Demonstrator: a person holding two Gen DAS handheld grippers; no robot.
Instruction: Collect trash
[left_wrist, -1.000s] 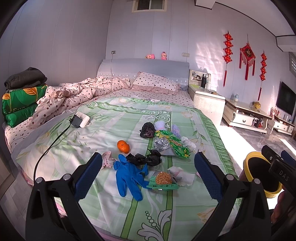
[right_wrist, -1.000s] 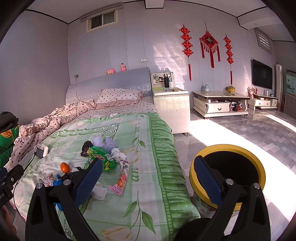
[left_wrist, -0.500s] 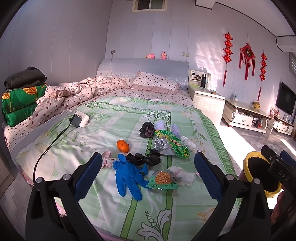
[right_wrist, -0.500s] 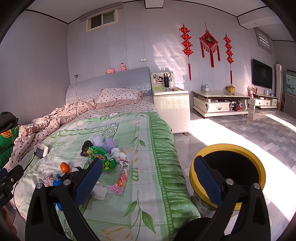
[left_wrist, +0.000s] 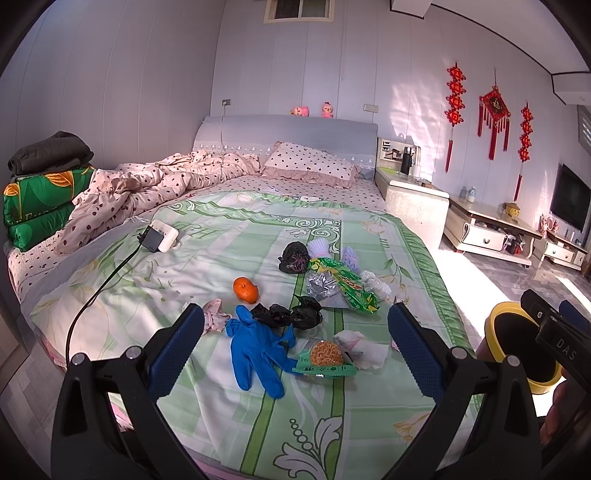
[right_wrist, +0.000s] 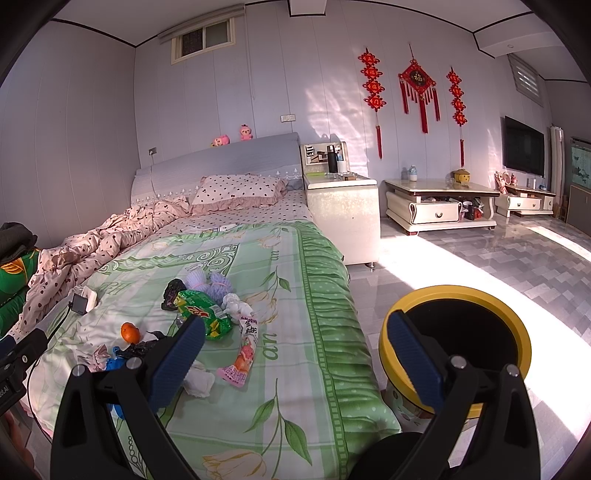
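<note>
Trash lies scattered on the green bedspread (left_wrist: 221, 266): a blue glove (left_wrist: 258, 350), black bags (left_wrist: 291, 314), an orange (left_wrist: 245, 290), a noodle packet (left_wrist: 325, 360), crumpled tissue (left_wrist: 360, 341), a green snack bag (left_wrist: 345, 282) and a pink wrapper (right_wrist: 242, 354). A yellow-rimmed bin (right_wrist: 458, 343) stands on the floor beside the bed. My left gripper (left_wrist: 295, 347) hangs open above the bed's near end, over the glove. Open as well, my right gripper (right_wrist: 297, 358) hovers between the bed edge and the bin. Neither holds anything.
A charger with a black cable (left_wrist: 159, 238) lies on the bed's left side, a rumpled pink duvet (left_wrist: 155, 184) behind it. A white nightstand (right_wrist: 343, 210) and low TV cabinet (right_wrist: 439, 206) stand along the far wall. Sunlit tiled floor (right_wrist: 480, 254) stretches right.
</note>
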